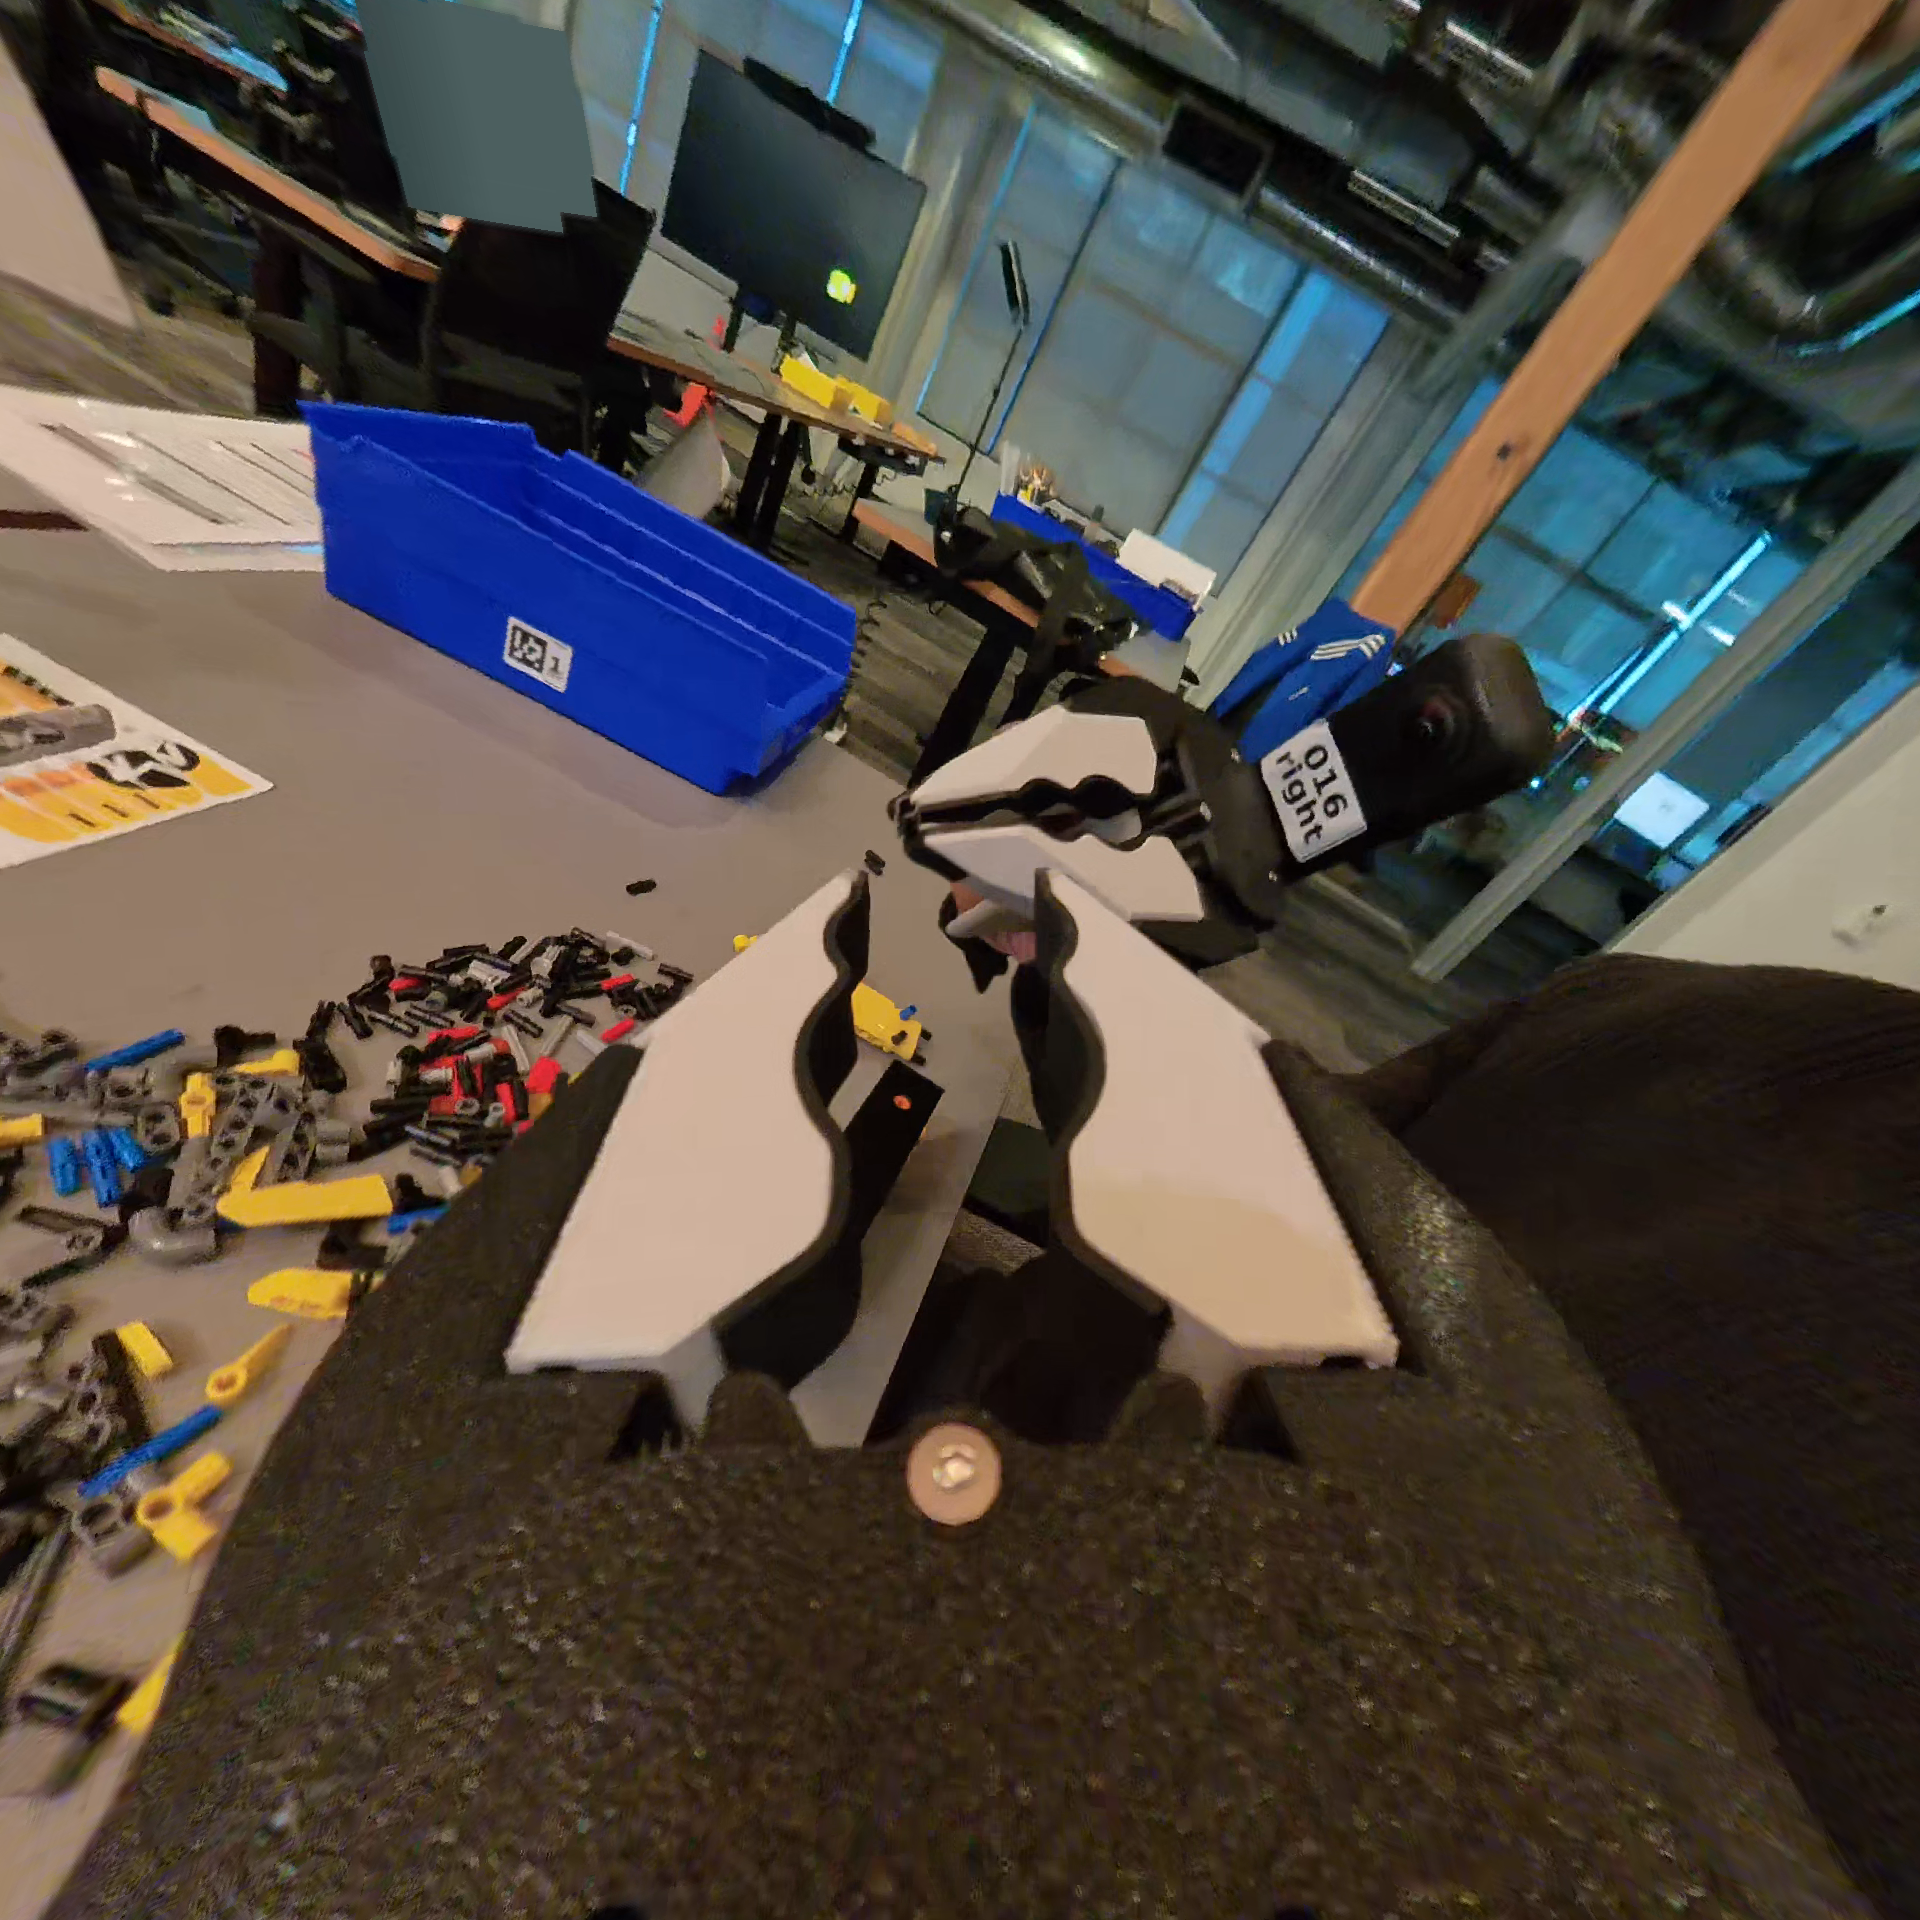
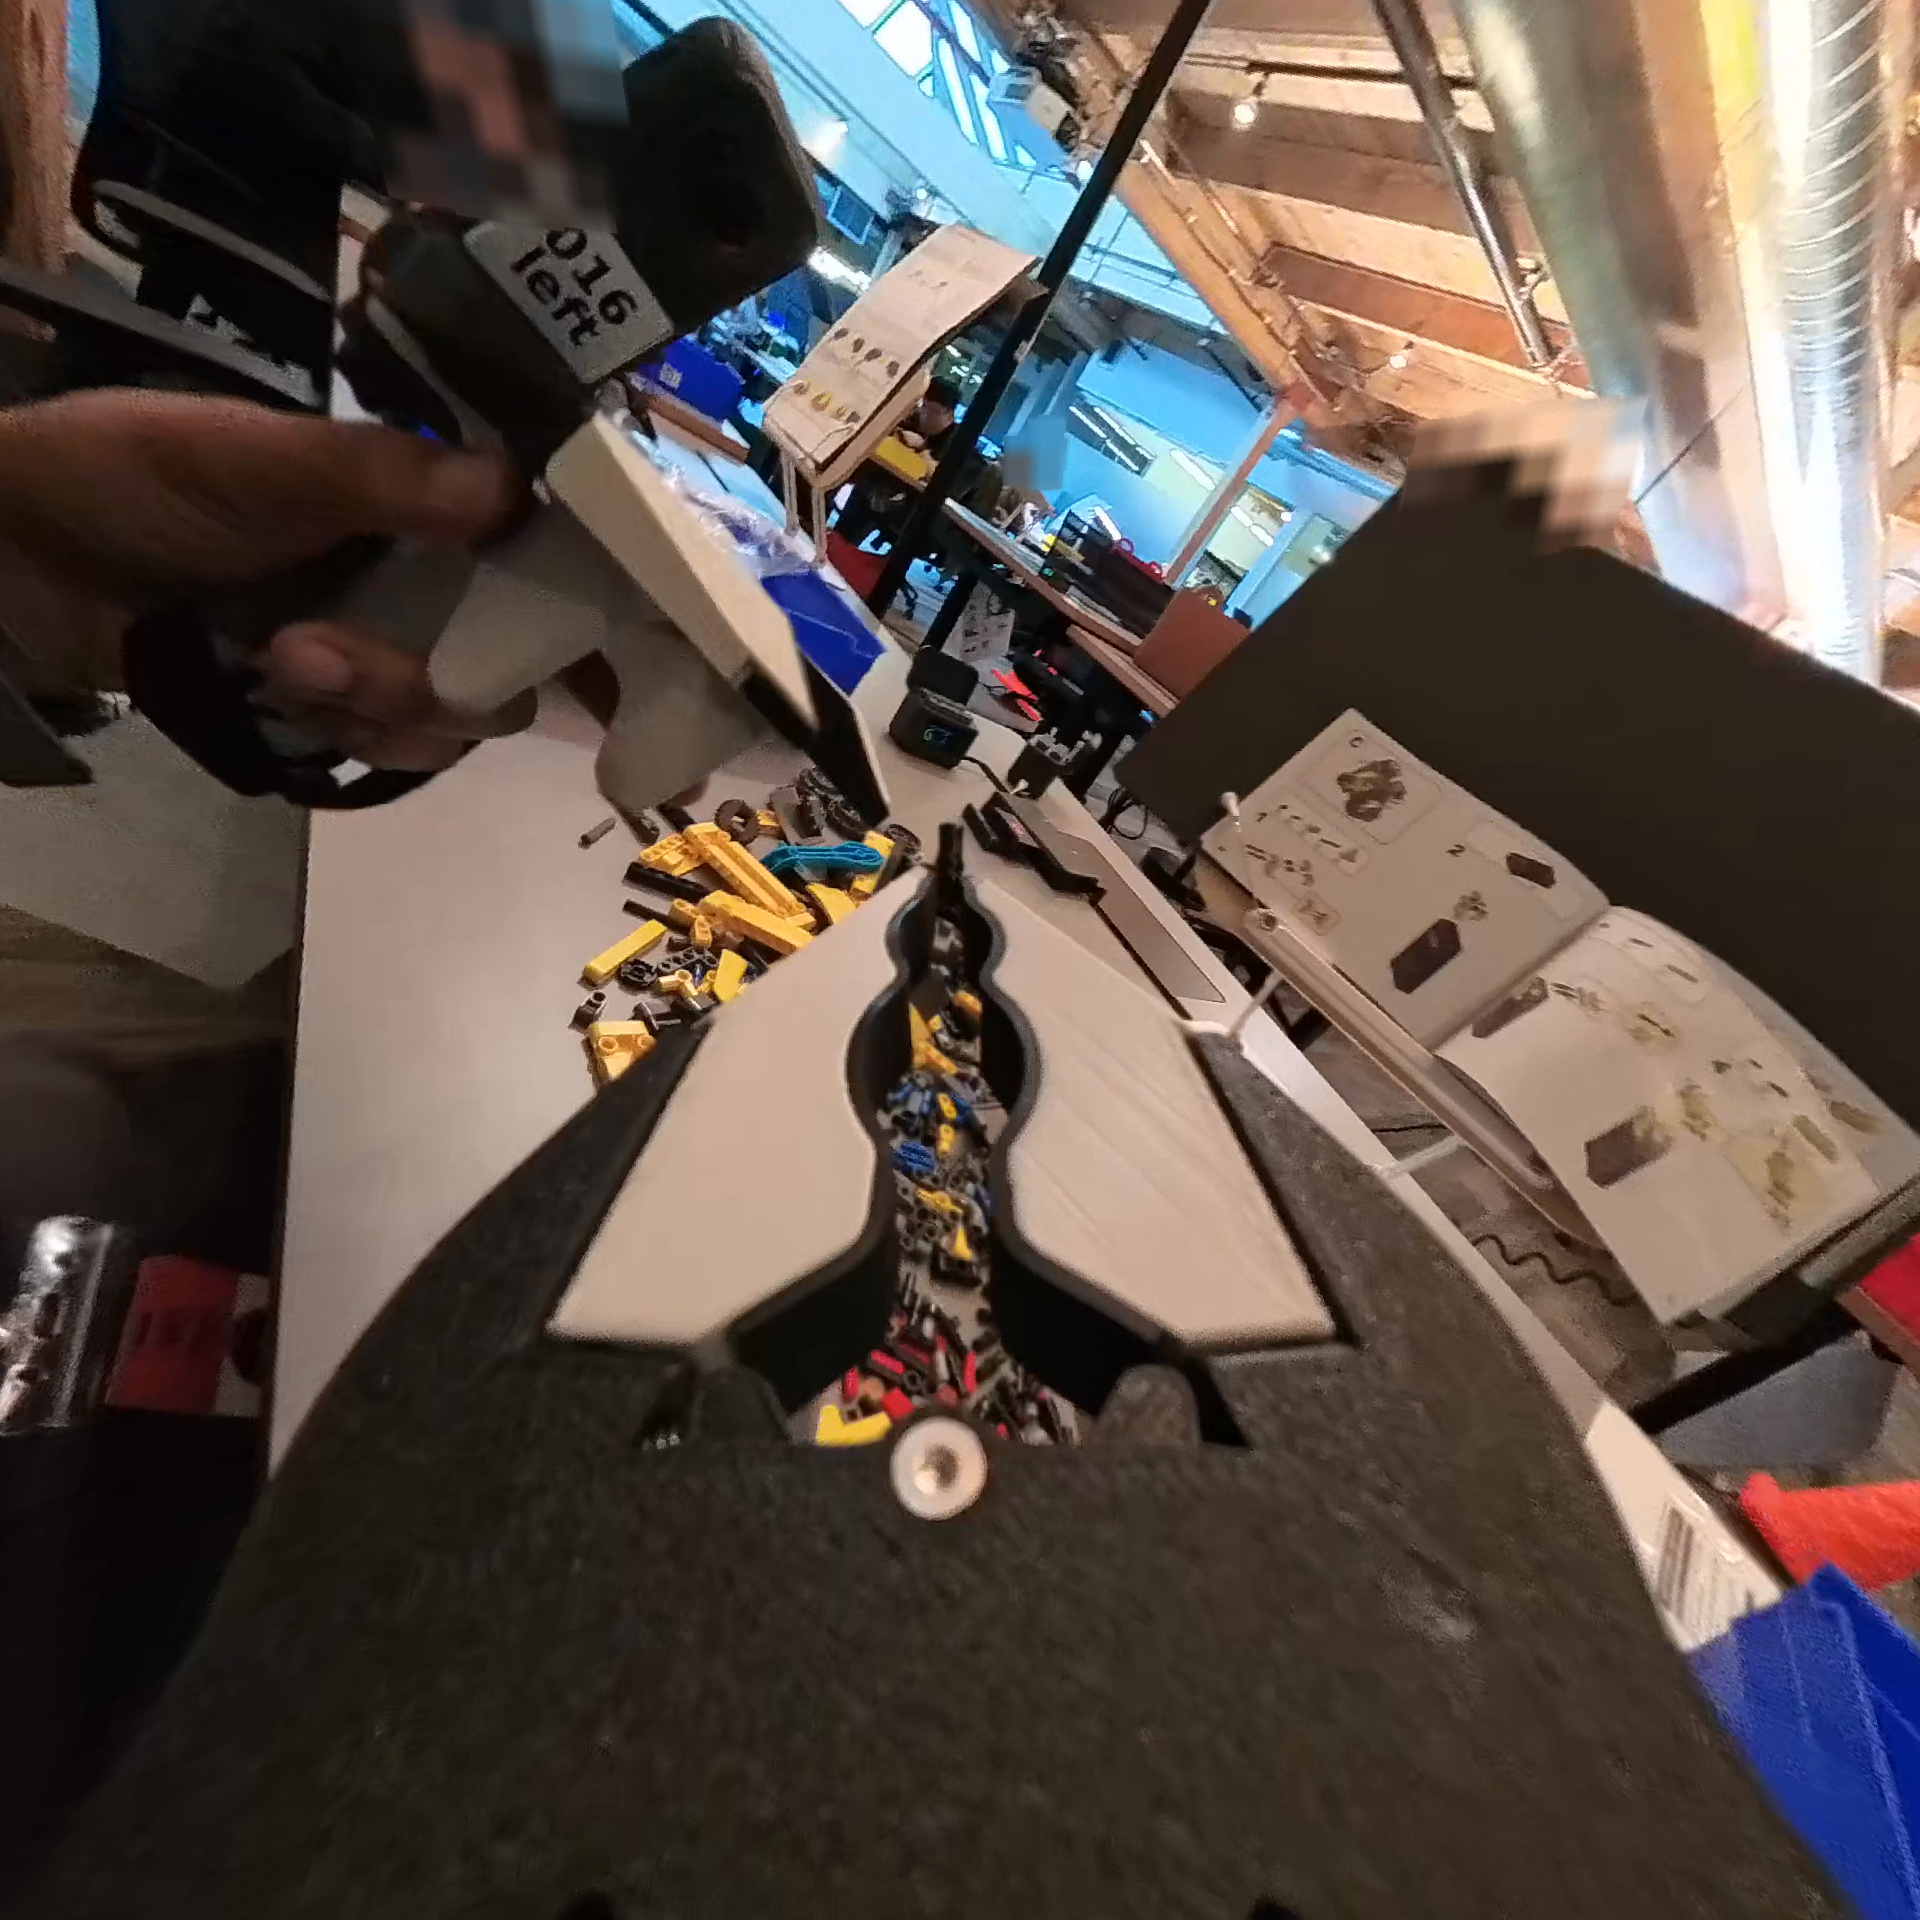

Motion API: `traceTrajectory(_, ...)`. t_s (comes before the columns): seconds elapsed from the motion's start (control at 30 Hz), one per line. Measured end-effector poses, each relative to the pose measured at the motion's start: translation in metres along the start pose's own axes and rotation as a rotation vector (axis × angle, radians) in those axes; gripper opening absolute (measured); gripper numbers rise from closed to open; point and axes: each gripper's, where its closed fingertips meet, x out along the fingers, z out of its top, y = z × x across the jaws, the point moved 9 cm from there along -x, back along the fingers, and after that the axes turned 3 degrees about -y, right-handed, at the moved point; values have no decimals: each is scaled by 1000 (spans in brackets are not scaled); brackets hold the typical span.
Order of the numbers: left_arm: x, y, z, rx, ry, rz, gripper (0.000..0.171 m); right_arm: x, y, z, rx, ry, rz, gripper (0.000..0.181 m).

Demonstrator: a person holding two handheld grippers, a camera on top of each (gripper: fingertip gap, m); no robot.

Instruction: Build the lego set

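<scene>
My right gripper (image 2: 948, 868) is pinched onto a small black pin (image 2: 948, 844), I think, lifted above the brick pile (image 2: 727, 914); my left gripper (image 1: 951, 894) gapes apart, empty, facing it over the surface (image 1: 416, 810).

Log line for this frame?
left gripper open, empty | right gripper shut on small black piece | loose bricks on table

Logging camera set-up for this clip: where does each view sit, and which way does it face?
Left wrist view: rides the left claw, open, facing across the grey table past the brick pile to the blue bin; a dark sleeve shows.
Right wrist view: rides the right claw, tips pinching a small black piece, facing over the bricks toward the instruction booklet; a hand shows.
Shared: table, bricks, and each other's claw.
</scene>
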Motion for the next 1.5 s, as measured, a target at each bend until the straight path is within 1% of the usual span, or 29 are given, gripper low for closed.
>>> traceTrajectory(0.1,-2,2,-3,-17,8,15,32,10,9,-5,-36,14,36,3)
traceTrajectory(0.23,6,7,-2,24,28,72,31,9,17,-6,-29,-22,76,3)
traceTrajectory(0.3,12,7,-2,19,33,13,26,0,18,-3,10,-67,101,3)
traceTrajectory(0.37,18,6,-1,-8,45,-67,19,-10,14,-2,61,-82,76,3)
traceTrajectory(0.43,25,5,1,-18,52,-138,19,-22,11,-1,68,-70,28,3)
traceTrajectory(0.53,36,2,4,-35,67,-236,19,-37,10,0,23,-19,-59,3)
traceTrajectory(0.6,45,1,3,-46,110,-288,20,-45,11,2,-4,7,-104,3)
traceTrajectory(0.73,62,-3,-1,-13,153,-335,18,-55,18,8,-68,44,-173,4)
traceTrajectory(0.8,66,-6,-3,10,170,-355,6,-59,21,11,-99,53,-198,4)
traceTrajectory(0.9,65,-9,-2,9,161,-378,4,-62,22,16,-110,45,-203,4)
traceTrajectory(1.0,58,-12,0,-12,147,-401,4,-60,24,21,-134,-2,-183,4)
traceTrajectory(1.07,51,-14,2,-54,124,-435,4,-58,25,25,-140,-84,-180,4)
traceTrajectory(1.13,44,-14,3,-100,95,-444,3,-56,25,28,-109,-194,-183,4)
traceTrajectory(1.17,40,-13,3,-115,89,-443,3,-56,25,30,-80,-243,-179,8)
traceTrajectory(1.2,36,-12,3,-130,80,-442,3,-54,24,30,-43,-272,-156,18)
traceTrajectory(1.27,29,-11,4,-160,52,-438,4,-48,22,29,40,-267,-73,39)
traceTrajectory(1.3,25,-11,4,-174,41,-440,4,-45,21,28,72,-260,-33,46)
traceTrajectory(1.33,22,-11,4,-183,33,-440,4,-42,21,27,84,-265,-9,47)
traceTrajectory(1.37,20,-12,4,-187,27,-439,4,-41,20,26,80,-282,-1,46)
traceTrajectory(1.47,15,-14,4,-185,22,-425,4,-39,20,25,38,-353,-4,24)
traceTrajectory(1.5,14,-14,3,-185,22,-426,4,-38,20,25,37,-371,-2,20)
